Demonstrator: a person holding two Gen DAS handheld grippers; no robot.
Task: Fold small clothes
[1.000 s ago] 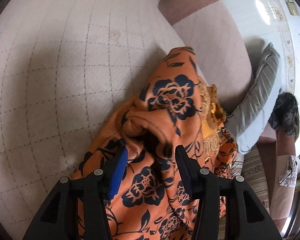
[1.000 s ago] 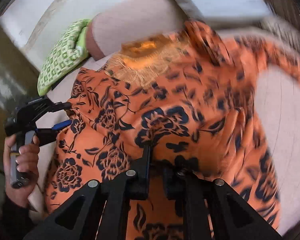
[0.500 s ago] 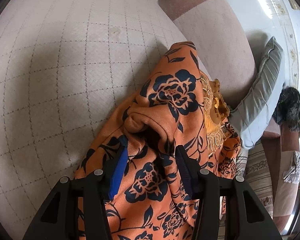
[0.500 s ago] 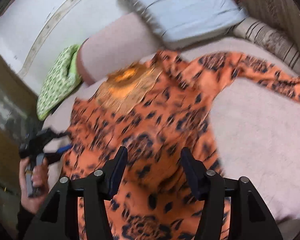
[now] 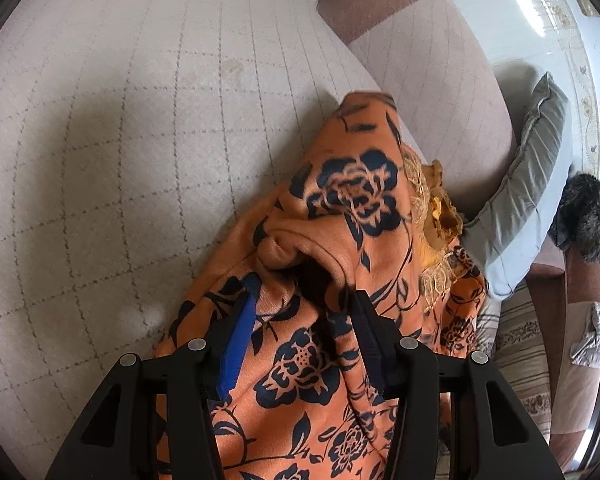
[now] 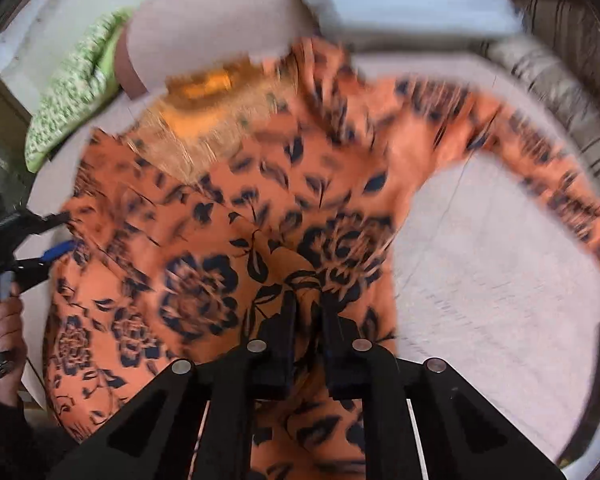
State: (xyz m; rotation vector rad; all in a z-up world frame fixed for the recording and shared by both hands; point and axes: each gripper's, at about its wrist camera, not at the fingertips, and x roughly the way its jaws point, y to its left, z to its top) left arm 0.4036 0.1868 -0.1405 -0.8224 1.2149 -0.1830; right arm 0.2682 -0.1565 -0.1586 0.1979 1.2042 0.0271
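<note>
A: Where is the orange flowered garment (image 5: 340,216) now?

B: It lies spread on the quilted sofa seat (image 5: 100,140), directly in front of both grippers. From the right wrist view, the body of it (image 6: 228,248) fills the space ahead of the fingers, and one sleeve goes out to the right, across the seat.

A: And the left gripper (image 5: 304,300)?

B: Its jaws stand apart. A bunched fold of the cloth sits between them, but the fingers are not pressed on it. The blue pad (image 5: 238,344) is on the left finger. In the right view this gripper (image 6: 56,236) is at the far left edge of the garment, also spread, with the person's hand (image 6: 4,320) around the handle.

A: The right gripper (image 6: 306,300)?

B: The two fingers are close together, and a pinch of the orange cloth is clamped between them. The picture is blurred there, but the fabric rises into the narrow gap.

A: What is around?

B: Beyond the garment, the sofa armrest (image 5: 432,92). To the right of the left gripper, a grey cushion (image 5: 524,208). Far ahead on the left of the right gripper, a green patterned cloth (image 6: 76,92).
</note>
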